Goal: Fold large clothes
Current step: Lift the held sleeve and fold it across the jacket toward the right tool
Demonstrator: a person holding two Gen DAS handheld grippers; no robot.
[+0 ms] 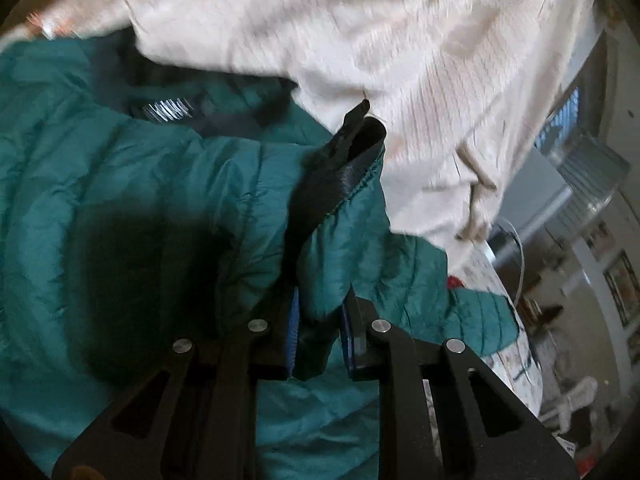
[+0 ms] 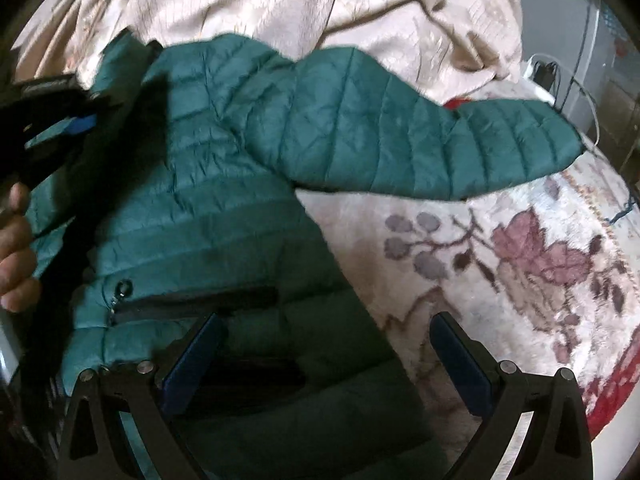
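Teal quilted puffer jacket (image 2: 208, 208) spread on a floral plush blanket (image 2: 500, 264), one edge pinched.

Its black-zippered front edge was clamped by the left gripper (image 1: 320, 328); the right gripper (image 2: 324, 360) was held wide apart above the hem, gripping nothing. The fabric was judged light, soft and slippery, best taken at seams or hem.

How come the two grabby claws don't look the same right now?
The left gripper is shut, pinching a fold of the green puffy jacket between its blue pads; the right gripper is wide open and holds nothing. The left gripper grips near the jacket's black zipper edge; the right gripper hangs over the jacket's lower part by the pocket zipper. Both have black arms and blue pads.
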